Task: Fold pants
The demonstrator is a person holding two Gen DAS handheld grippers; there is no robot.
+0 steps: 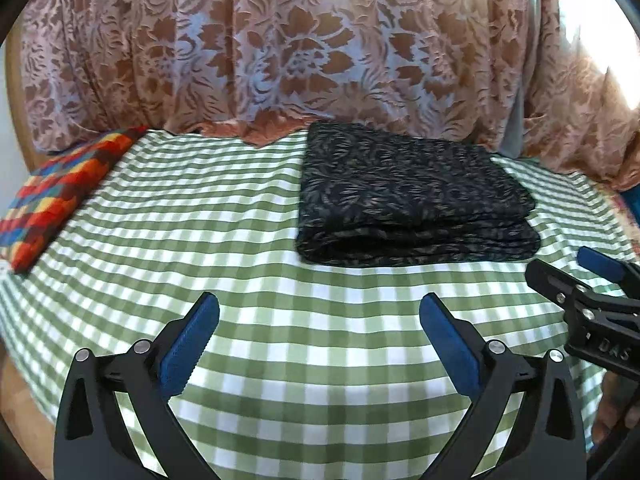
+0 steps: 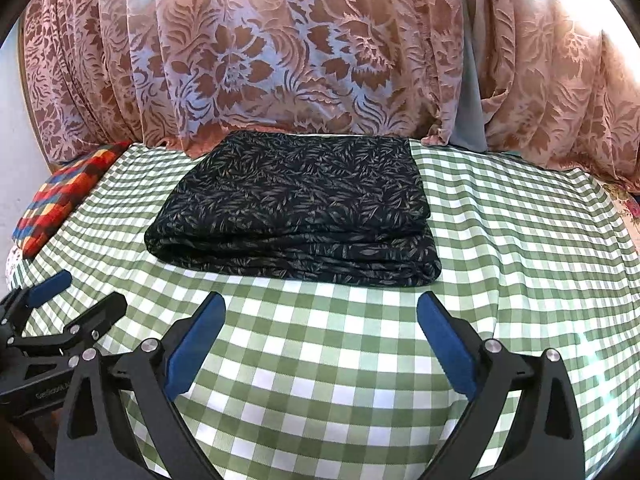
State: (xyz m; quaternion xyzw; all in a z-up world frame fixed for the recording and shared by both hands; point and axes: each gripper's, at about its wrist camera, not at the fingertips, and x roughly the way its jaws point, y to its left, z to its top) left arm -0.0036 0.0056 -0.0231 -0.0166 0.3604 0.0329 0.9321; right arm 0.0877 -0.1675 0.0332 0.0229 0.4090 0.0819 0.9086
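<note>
Pants [image 2: 292, 204], dark with a small leaf print, are lying folded into a thick, stacked rectangle on the green checked cloth [image 2: 360, 360] that is covering the table. The bundle is sitting toward the far edge, almost against the patterned curtain [image 2: 260, 60] hanging behind it, and its long axis is running across the table, parallel to that far edge. The rounded fold is facing the near edge, with the layered ends showing along it.

Both tools are hanging back on the near side, pointing down and forward at the bundle and touching nothing. The right hand-held gripper [image 2: 320, 316] is facing the bundle almost squarely, its blue pads spread wide with only bare cloth between them. The left hand-held gripper [image 1: 320, 316] is likewise spread wide and empty; from it the pants [image 1: 412, 196] are lying ahead and off to the right, so the right one appears the nearer of the two.

A strip of open cloth is separating each tool from the fold. Room is looking generous to the left of the bundle, up to the bright patchwork cushion [image 1: 60, 196] at the far left corner. Judging by the neat stack, the folding is looking essentially finished.
</note>
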